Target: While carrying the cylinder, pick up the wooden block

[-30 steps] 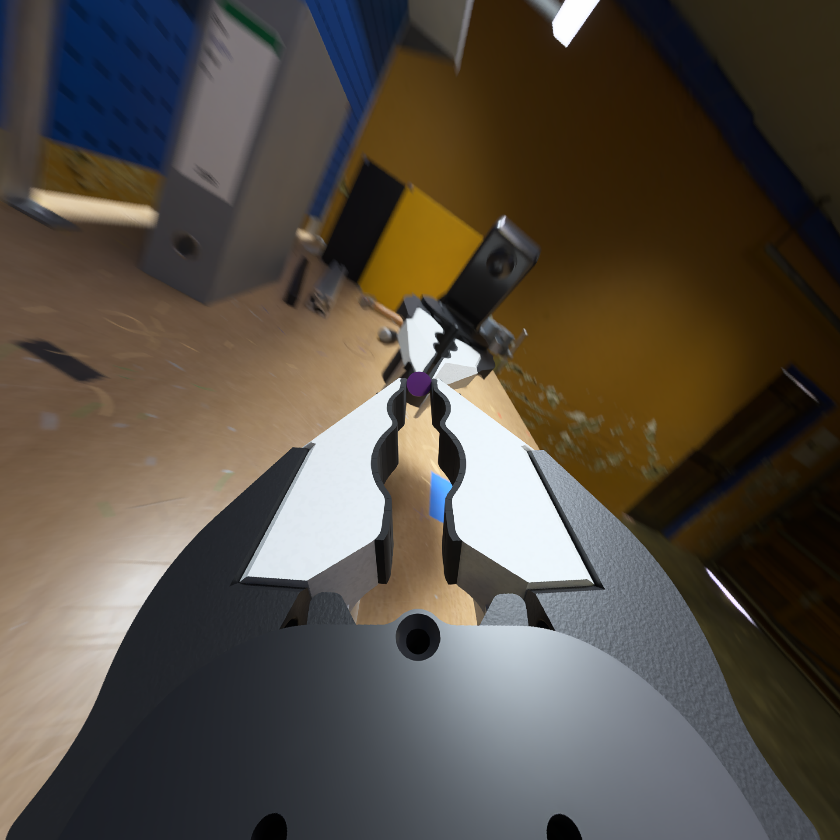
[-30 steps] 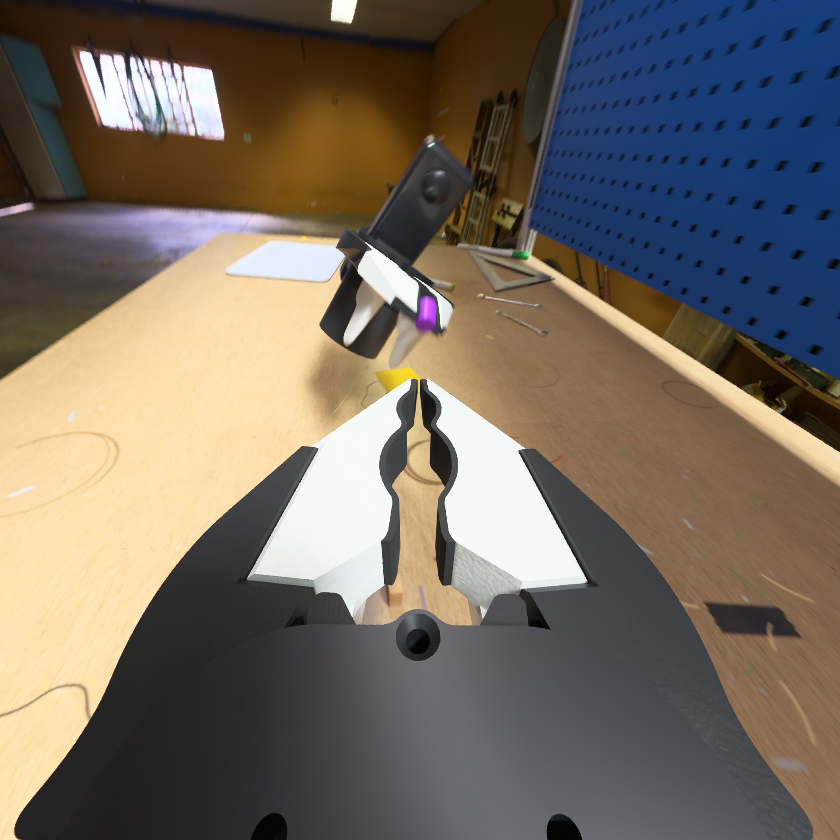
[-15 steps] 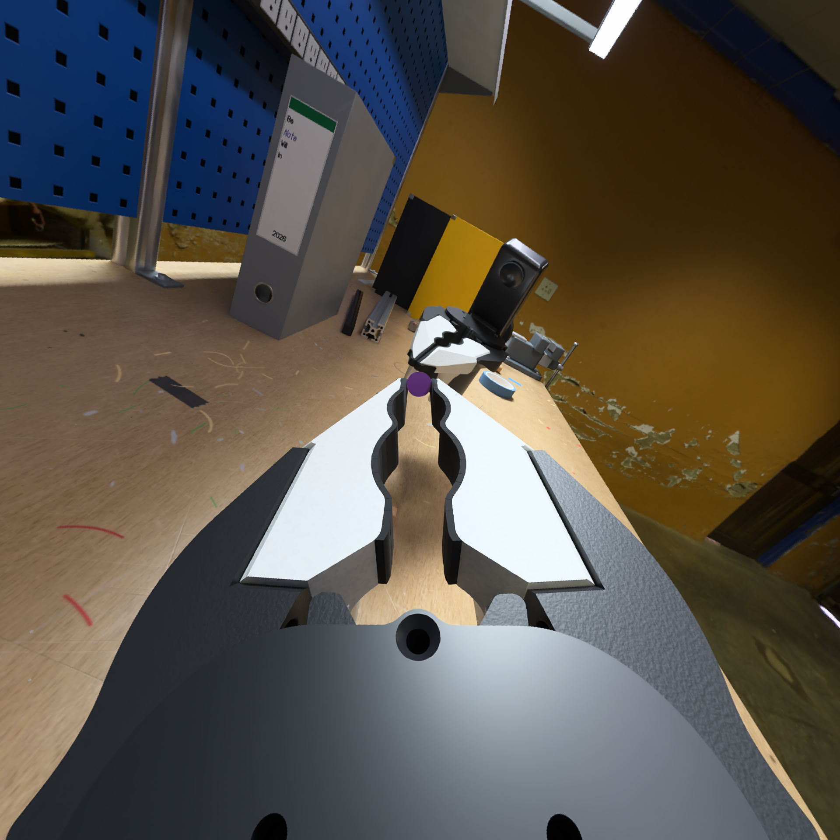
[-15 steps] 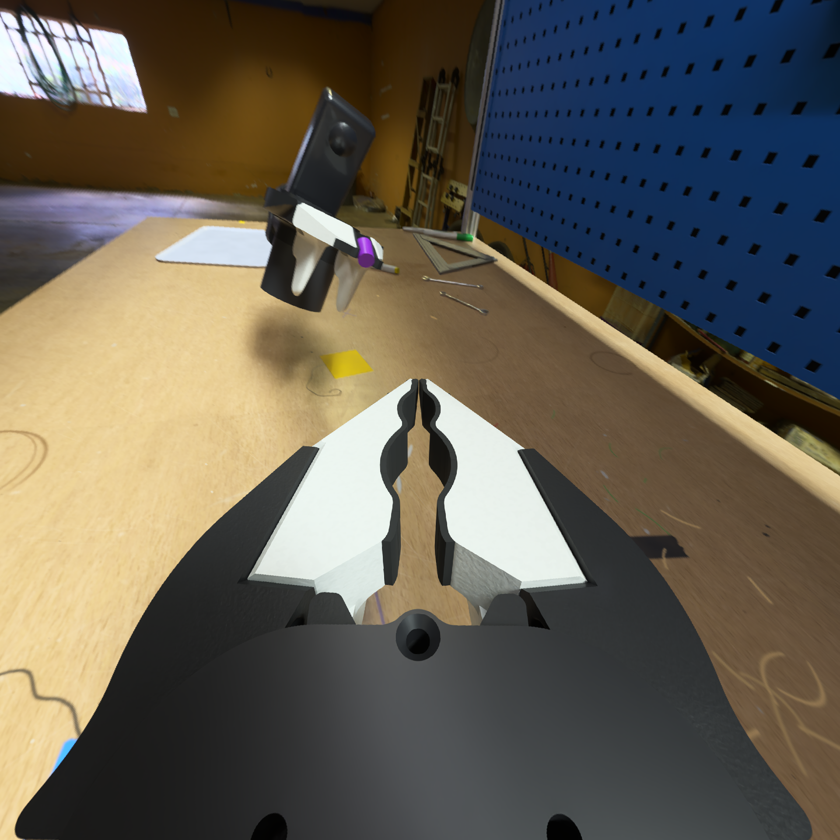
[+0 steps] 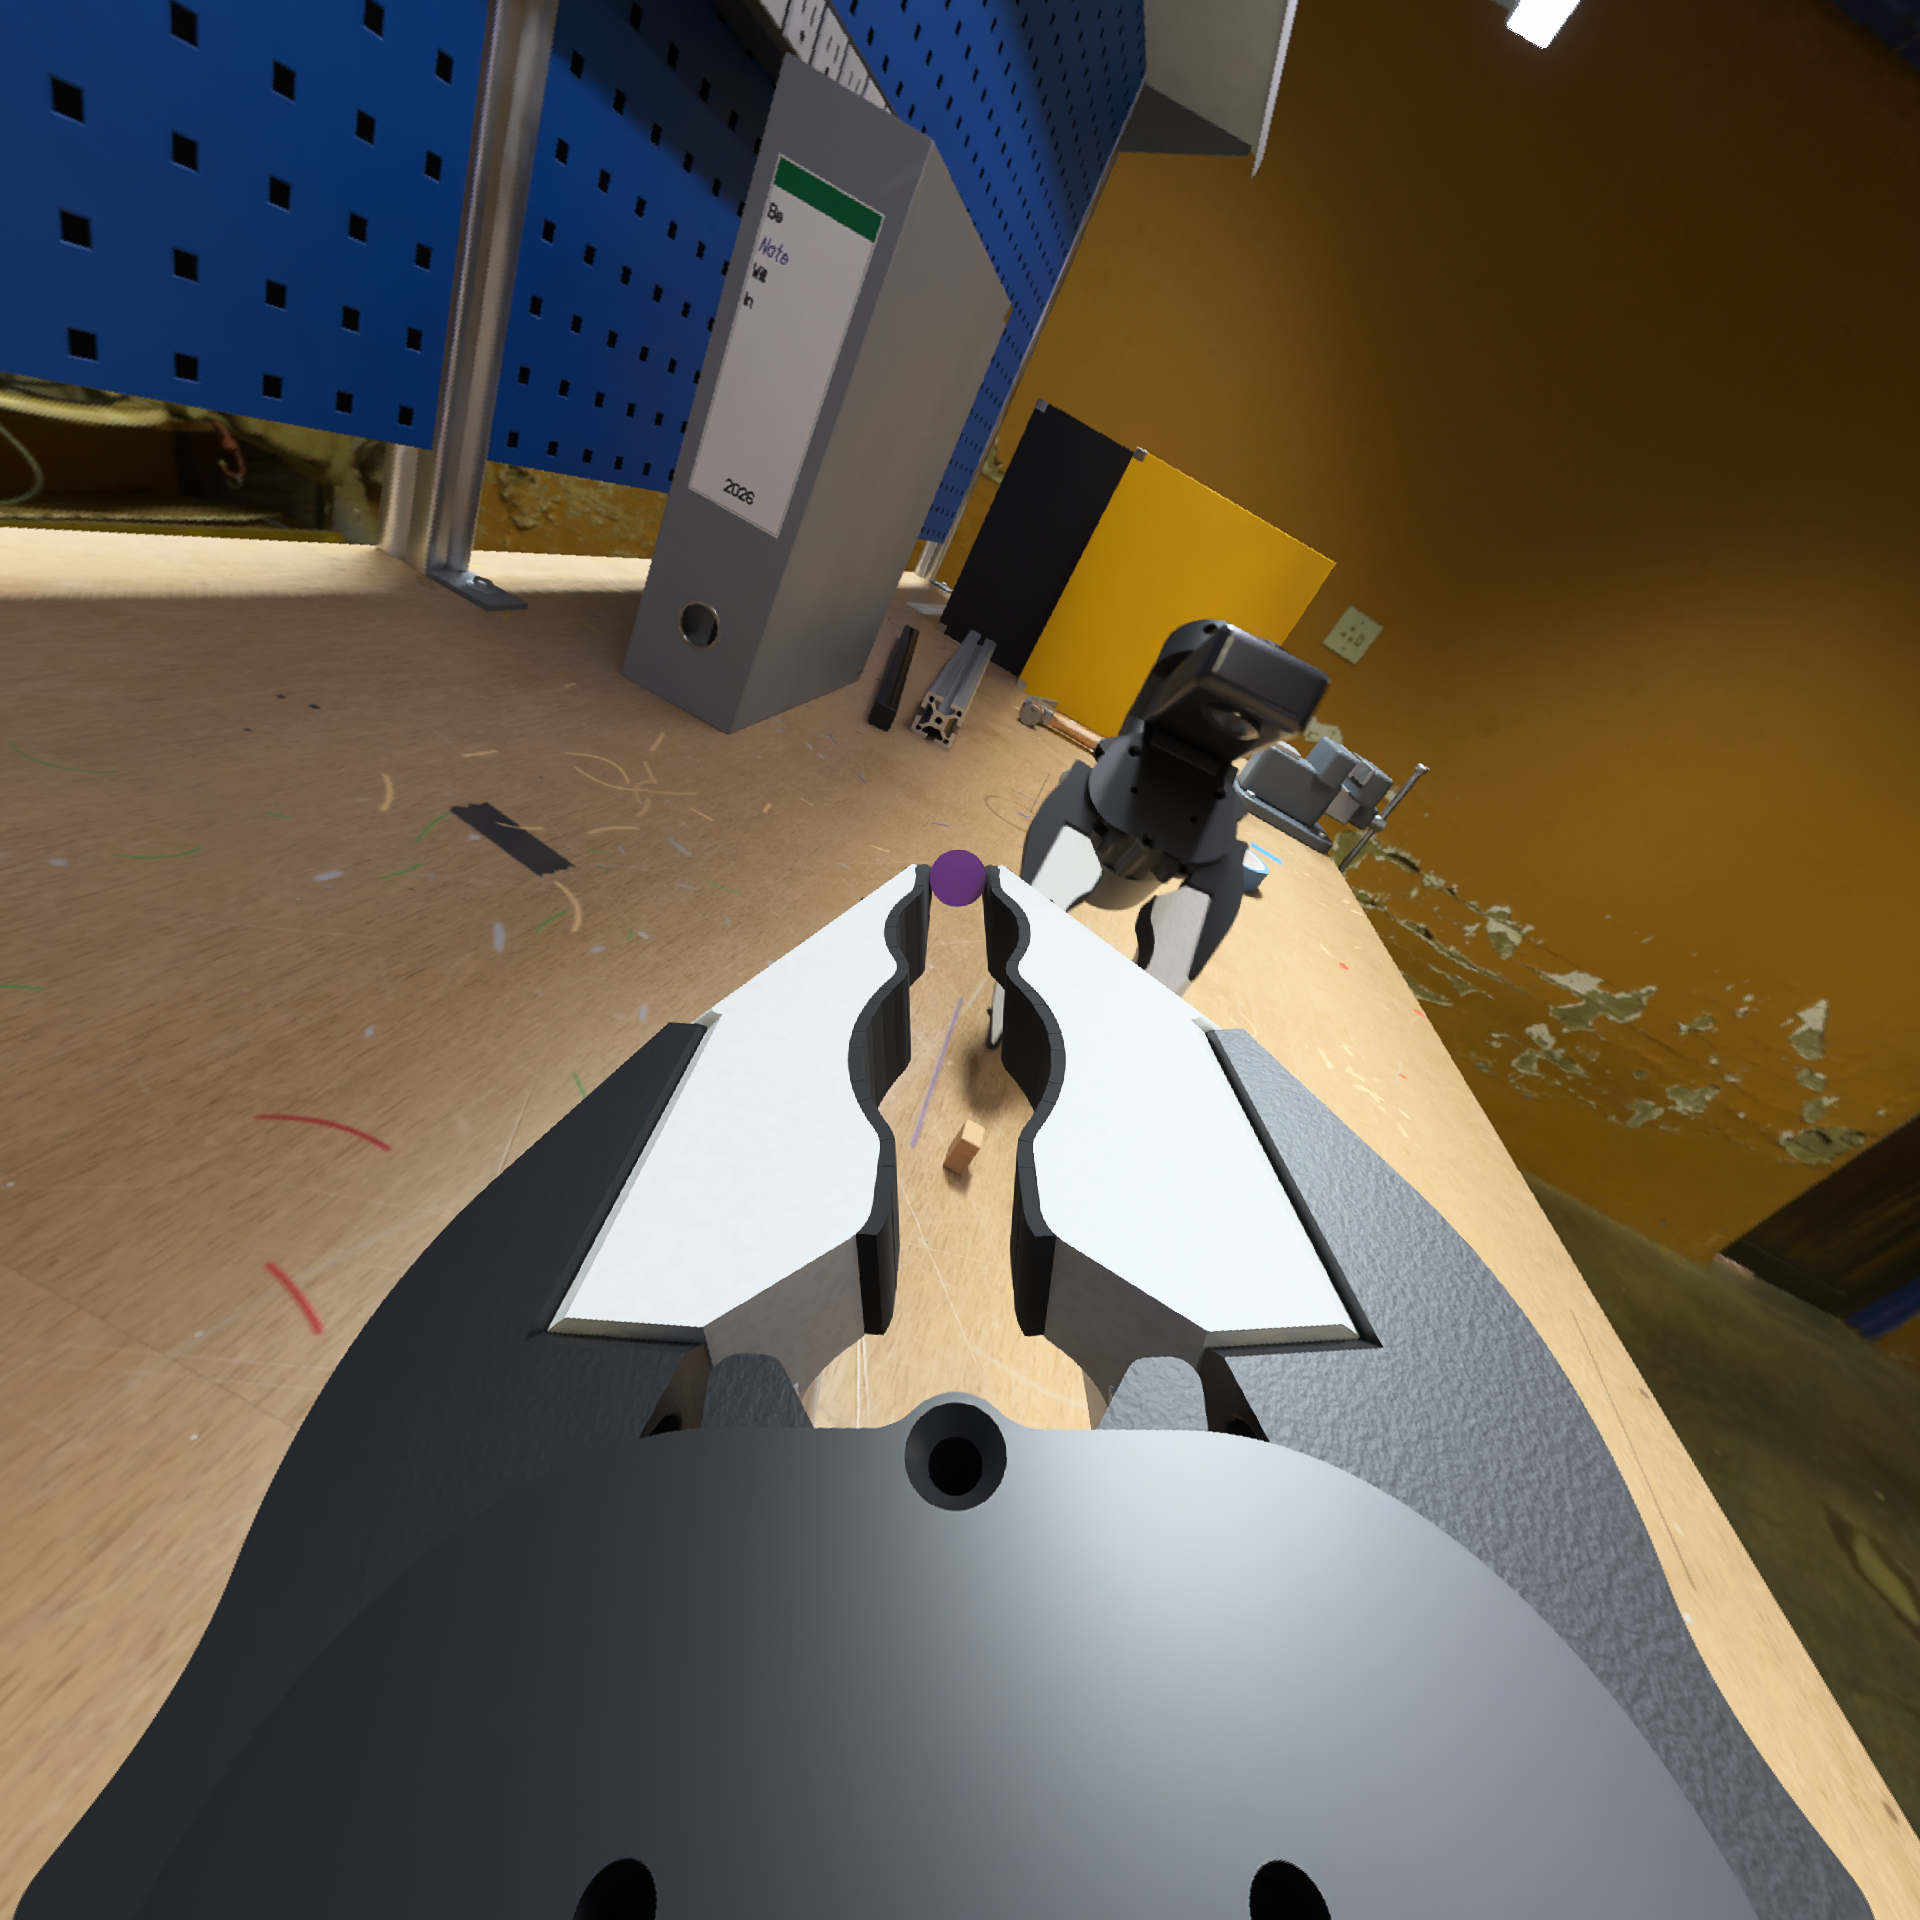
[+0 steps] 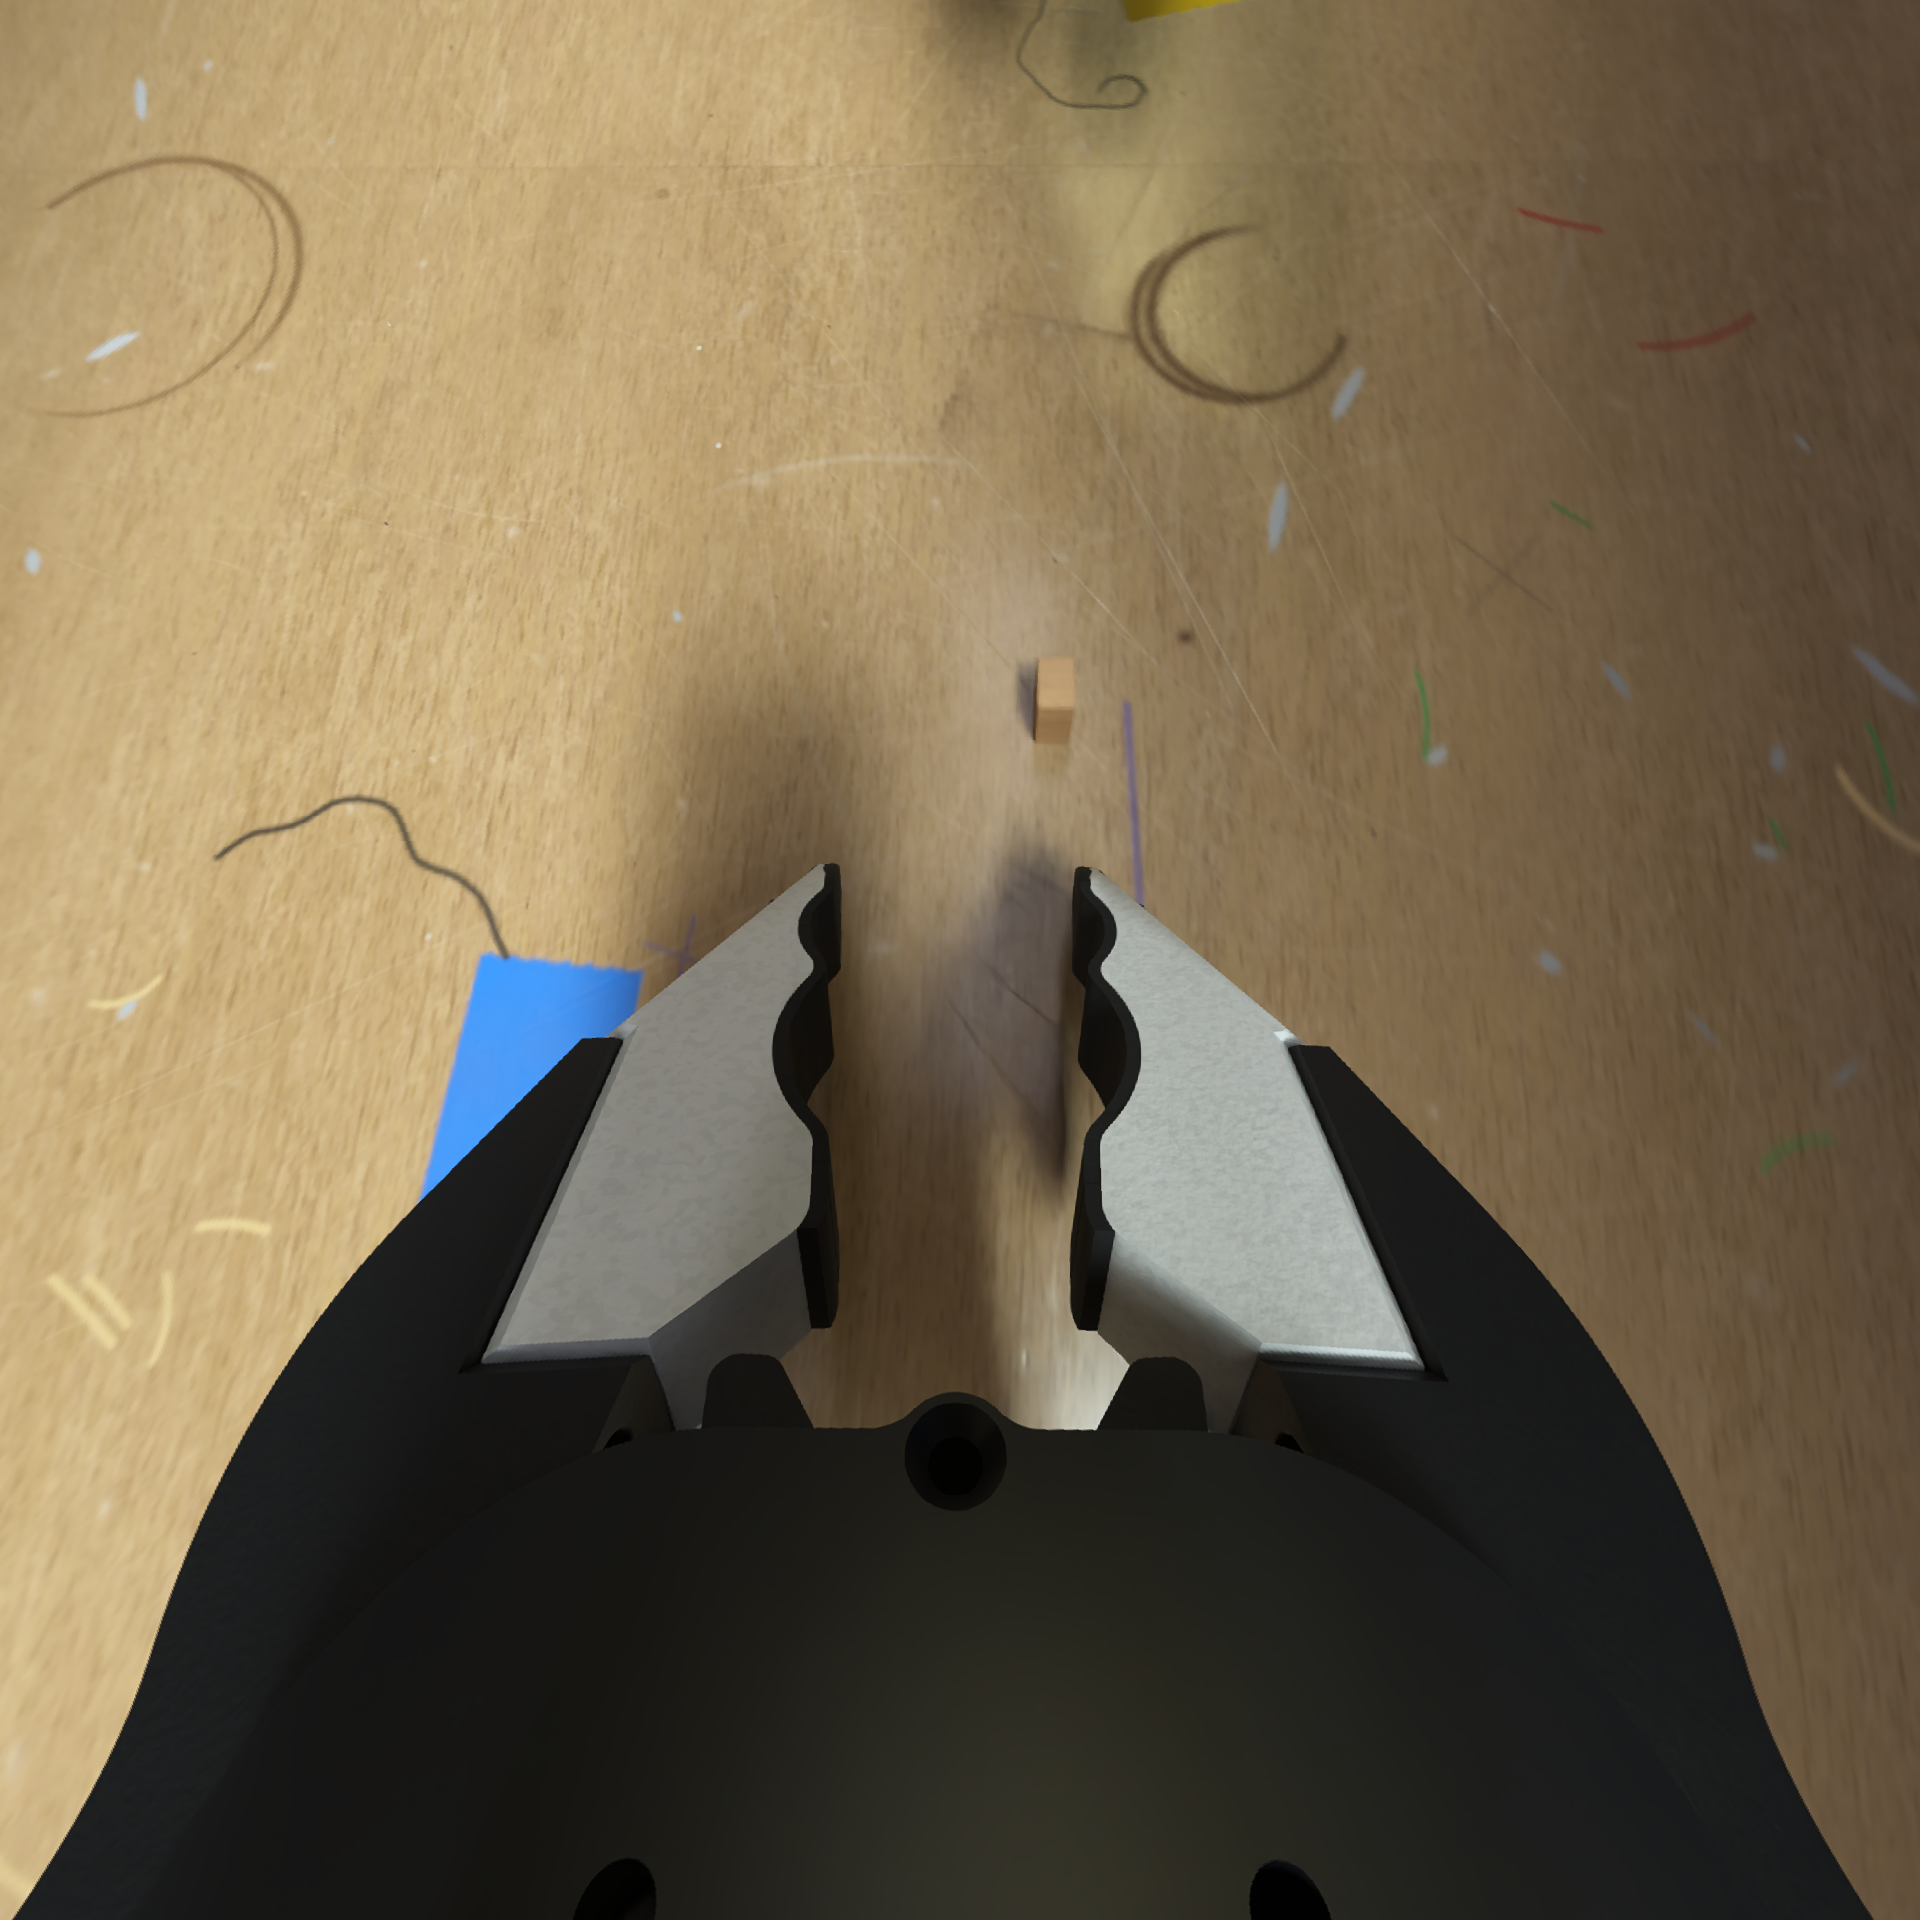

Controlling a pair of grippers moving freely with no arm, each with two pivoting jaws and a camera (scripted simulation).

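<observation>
My left gripper [image 5: 956, 883] is shut on a small purple cylinder [image 5: 957, 876], held at its fingertips above the wooden bench. A small wooden block [image 5: 963, 1149] lies on the bench below, seen through the gap between the left fingers. My right gripper [image 5: 1081, 997] shows farther off in the left wrist view, tilted down toward the bench, jaws apart. In the right wrist view the right gripper [image 6: 956, 883] is open and empty, looking down at the bench. The wooden block [image 6: 1052, 700] lies a little ahead and slightly right of its fingertips.
A grey binder [image 5: 800, 416] stands by the blue pegboard [image 5: 260, 208]. A black strip [image 5: 894, 675], an aluminium profile [image 5: 951, 696] and a vise [image 5: 1320, 790] lie beyond. Blue tape [image 6: 520, 1049] and yellow tape [image 6: 1174, 8] mark the bench. The bench edge [image 5: 1507, 1122] runs on the right.
The right gripper has tipped down to face the bench and opened its jaws, with the wooden block now ahead of it. The left gripper turned a little, still holding the cylinder.
</observation>
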